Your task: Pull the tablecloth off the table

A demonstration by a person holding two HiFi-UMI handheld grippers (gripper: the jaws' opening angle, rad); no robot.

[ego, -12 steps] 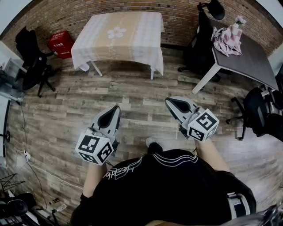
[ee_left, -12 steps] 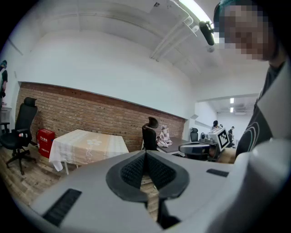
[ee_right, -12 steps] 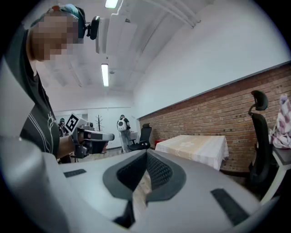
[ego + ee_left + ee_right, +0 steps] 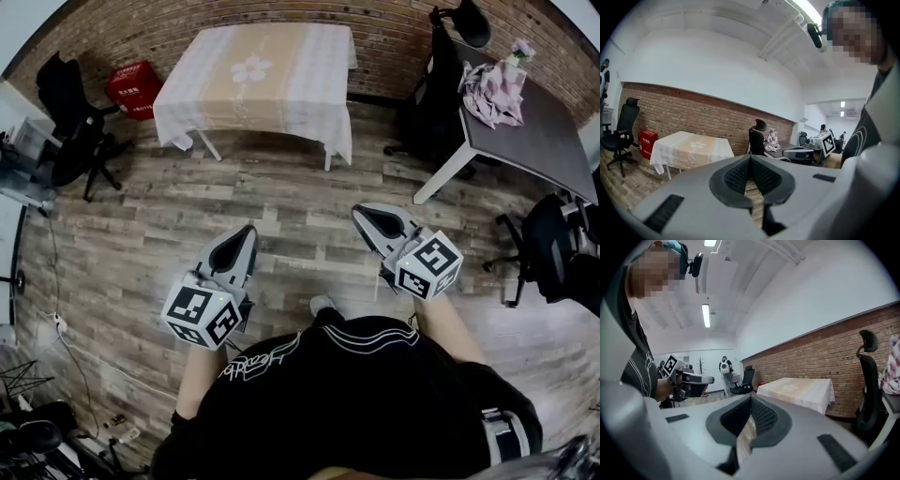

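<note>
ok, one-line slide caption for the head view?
Left gripper and right gripper, shut and empty, held short of the table; tablecloth not yet pulled.

the tablecloth (image 4: 253,75) hides its tabletop; print on the red box (image 4: 131,90) is illegible.

The person wears a black shirt (image 4: 375,403) with thin white lines across the top and curly white writing (image 4: 261,359) near the front. A pale shoe (image 4: 322,303) peeks out past the shirt.

The left gripper (image 4: 247,231) and the right gripper (image 4: 360,214) look the same. Each has a smooth grey shell that gets thin at the tip, with a dark hollow on top. Inside, the pads (image 4: 738,176) are dark and ribbed.

The left cube (image 4: 204,317) and the right cube (image 4: 428,265) are white with black square markers.

A black and white thing by the hip may be a strap (image 4: 506,436). It is hard to tell.
</note>
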